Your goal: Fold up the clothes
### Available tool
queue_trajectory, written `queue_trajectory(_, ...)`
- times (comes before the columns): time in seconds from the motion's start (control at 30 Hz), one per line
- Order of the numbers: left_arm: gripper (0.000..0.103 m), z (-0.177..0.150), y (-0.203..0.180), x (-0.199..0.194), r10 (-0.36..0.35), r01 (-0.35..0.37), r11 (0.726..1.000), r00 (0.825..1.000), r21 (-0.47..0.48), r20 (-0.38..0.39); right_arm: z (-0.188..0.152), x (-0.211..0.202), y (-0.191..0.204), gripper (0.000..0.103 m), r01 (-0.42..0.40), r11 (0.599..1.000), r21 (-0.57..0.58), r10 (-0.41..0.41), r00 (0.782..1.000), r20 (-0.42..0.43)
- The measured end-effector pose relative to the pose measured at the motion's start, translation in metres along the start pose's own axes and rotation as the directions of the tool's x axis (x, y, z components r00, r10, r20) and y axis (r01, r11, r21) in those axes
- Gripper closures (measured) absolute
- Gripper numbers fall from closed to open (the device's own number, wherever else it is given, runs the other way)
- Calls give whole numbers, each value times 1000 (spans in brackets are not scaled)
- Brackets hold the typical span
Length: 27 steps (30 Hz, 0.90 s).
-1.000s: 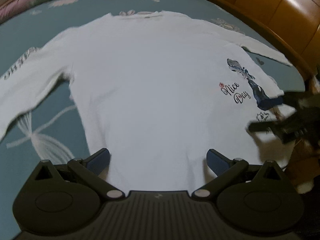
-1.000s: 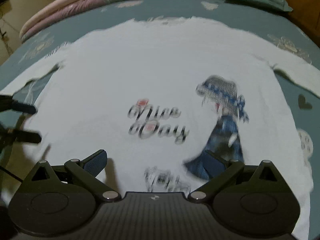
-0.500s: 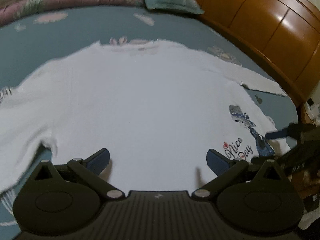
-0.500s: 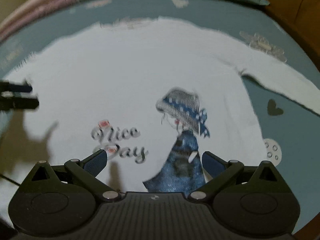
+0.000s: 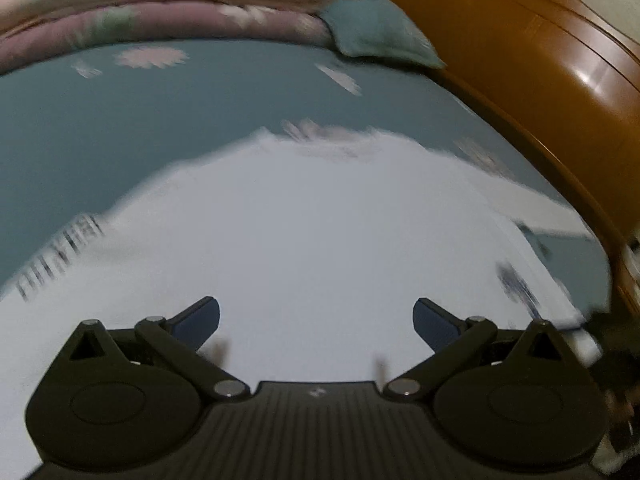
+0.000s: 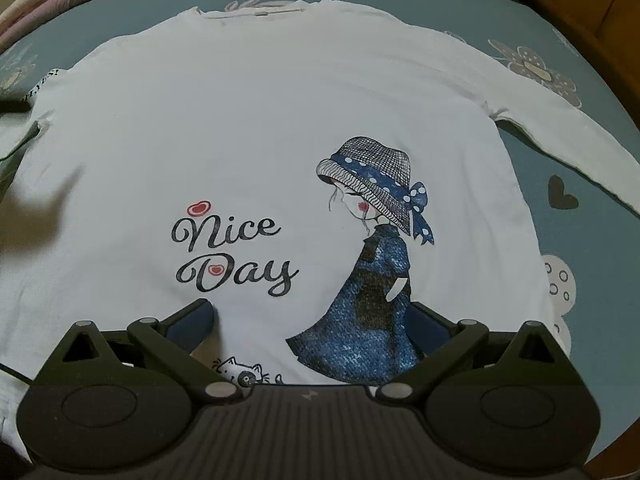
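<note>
Left wrist view first, and it's pretty smeared with motion blur. The left gripper has its jaws spread wide with nothing between them, just hanging over the white long-sleeve shirt. The shirt is laid out flat on the teal bedsheet, neckline pointing away from the camera. One sleeve with dark lettering runs off to the left edge. Behind the shirt there's a stack of pink floral quilts and a teal pillow, with the orange wooden headboard curving down the right side. Something dark sits at the far right edge, too blurry to make out.

Right wrist view is way sharper. The right gripper is also wide open and empty, low over the hem of the shirt. The print is clear here: the "Nice Day" script, a girl in a hat and blue coat just right of it, and a little cat by the hem, partly behind the gripper body. The right blue pad overlaps the coat print. The other sleeve stretches out to the right over the flower-patterned sheet.
</note>
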<state>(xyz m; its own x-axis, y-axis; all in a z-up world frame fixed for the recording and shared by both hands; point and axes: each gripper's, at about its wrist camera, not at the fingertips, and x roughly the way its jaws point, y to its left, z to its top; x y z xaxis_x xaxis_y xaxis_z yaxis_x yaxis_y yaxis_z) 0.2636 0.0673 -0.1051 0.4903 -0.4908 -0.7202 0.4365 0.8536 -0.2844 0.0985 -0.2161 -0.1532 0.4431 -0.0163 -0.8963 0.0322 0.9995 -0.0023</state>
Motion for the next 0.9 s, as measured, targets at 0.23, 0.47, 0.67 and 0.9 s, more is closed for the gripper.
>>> queue_trajectory(0.23,1,31,53,36,58,-60,991,998,-117,-20,-6,-3,2,0,7,1000,3,-7,1000,24)
queue_trajectory(0.47,1,49,94,60,117,-119,978,993,-171,-22,-7,-4,2,0,10,1000,10,-10,1000,24)
queue_trajectory(0.67,1,47,82,35,44,-38,983,999,-181,27,2,0,6,0,15,1000,16,-16,1000,9)
queue_trajectory(0.9,1,32,88,45,238,-237,954,971,-183,-14,5,1,10,0,19,1000,19,-19,1000,0)
